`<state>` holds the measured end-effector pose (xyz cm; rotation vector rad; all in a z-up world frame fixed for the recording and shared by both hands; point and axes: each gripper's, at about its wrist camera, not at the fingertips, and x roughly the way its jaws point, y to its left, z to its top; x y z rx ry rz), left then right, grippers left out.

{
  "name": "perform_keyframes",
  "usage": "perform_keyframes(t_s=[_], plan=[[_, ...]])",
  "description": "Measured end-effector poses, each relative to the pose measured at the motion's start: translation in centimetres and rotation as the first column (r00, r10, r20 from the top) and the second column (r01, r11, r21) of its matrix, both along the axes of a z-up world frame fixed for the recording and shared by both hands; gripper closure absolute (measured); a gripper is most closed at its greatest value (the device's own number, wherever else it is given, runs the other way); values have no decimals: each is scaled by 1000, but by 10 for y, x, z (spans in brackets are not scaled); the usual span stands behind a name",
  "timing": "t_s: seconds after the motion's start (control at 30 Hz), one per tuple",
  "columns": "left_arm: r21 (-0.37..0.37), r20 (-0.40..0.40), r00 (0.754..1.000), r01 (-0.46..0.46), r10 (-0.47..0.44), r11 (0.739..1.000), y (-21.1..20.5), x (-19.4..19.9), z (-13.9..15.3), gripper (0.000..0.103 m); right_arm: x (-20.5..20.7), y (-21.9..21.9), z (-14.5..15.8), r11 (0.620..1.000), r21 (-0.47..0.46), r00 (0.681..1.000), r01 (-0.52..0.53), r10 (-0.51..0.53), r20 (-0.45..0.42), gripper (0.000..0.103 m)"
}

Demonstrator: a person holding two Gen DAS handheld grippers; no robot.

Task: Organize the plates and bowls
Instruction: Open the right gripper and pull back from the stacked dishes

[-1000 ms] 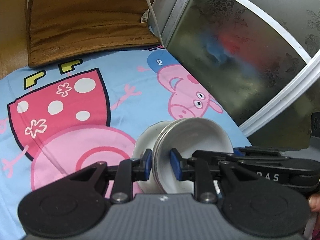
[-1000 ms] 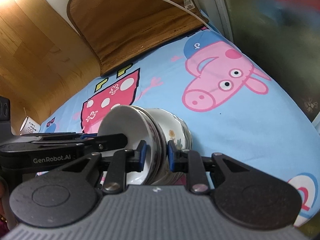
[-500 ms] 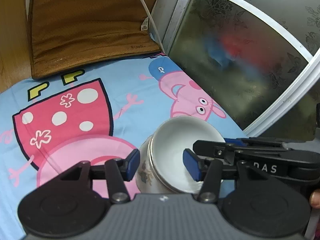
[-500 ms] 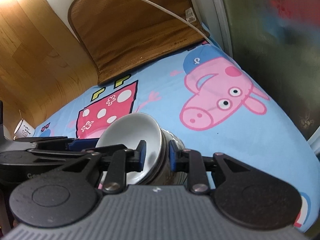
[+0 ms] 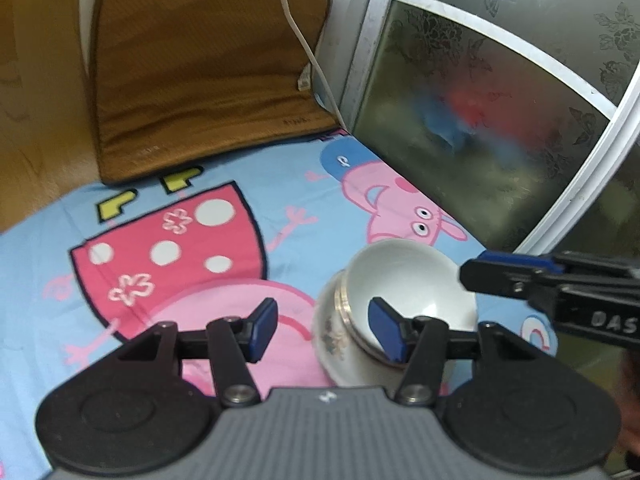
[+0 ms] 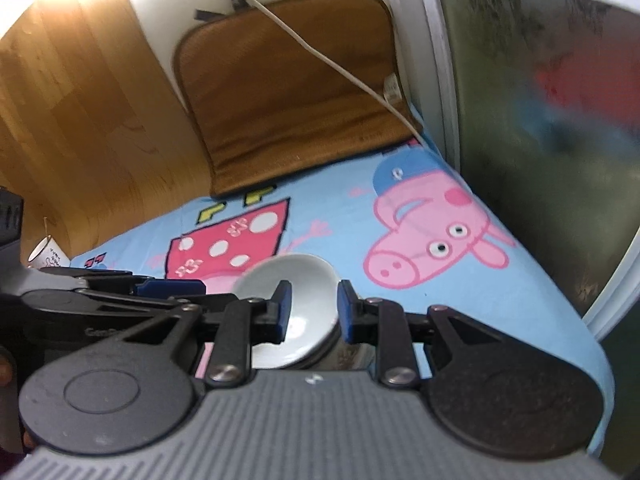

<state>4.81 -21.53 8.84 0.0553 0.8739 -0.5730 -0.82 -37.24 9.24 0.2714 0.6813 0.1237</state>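
On the cartoon bedsheet (image 5: 280, 208), nested bowls (image 5: 404, 304) tilt; left tool (image 5: 326, 330) is opening, right tool (image 6: 312, 310) stands apart, neither gripping.

The nested bowls (image 5: 404, 280) look like glossy glazed ceramic, the outer one flower-printed. They lie on a matt cartoon-printed cloth sheet (image 5: 280, 200). Behind it are a coarse woven brown mat (image 5: 200, 72), smooth wood panelling (image 6: 80, 120) and frosted patterned glass (image 5: 480, 120).

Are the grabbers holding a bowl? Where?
Left gripper holds nothing; its jaws are opening. Right gripper straddles the rim of the bowls, but whether it grips cannot be told.
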Motion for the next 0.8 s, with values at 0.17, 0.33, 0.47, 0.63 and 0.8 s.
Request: perform_keyframes(t_s=[0.17, 0.33, 0.47, 0.63, 0.8], plan=[[34, 69, 997, -37, 35, 999, 26, -5, 3, 49, -5, 27, 9, 998, -17, 997, -64, 64, 41, 74], [72, 132, 985, -120, 110, 990, 66, -4, -2, 49, -1, 62, 6, 990, -6, 988, -140, 141, 57, 73], [99, 178, 965, -213, 193, 972, 104, -1, -11, 49, 7, 96, -2, 981, -4, 979, -194, 194, 67, 71], [123, 209, 938, -307, 277, 944, 149, 7, -24, 49, 20, 143, -19, 965, 7, 963, -261, 260, 72, 71], [130, 198, 925, -352, 323, 927, 183, 13, -37, 49, 26, 180, -37, 965, -13, 959, -262, 262, 107, 71]])
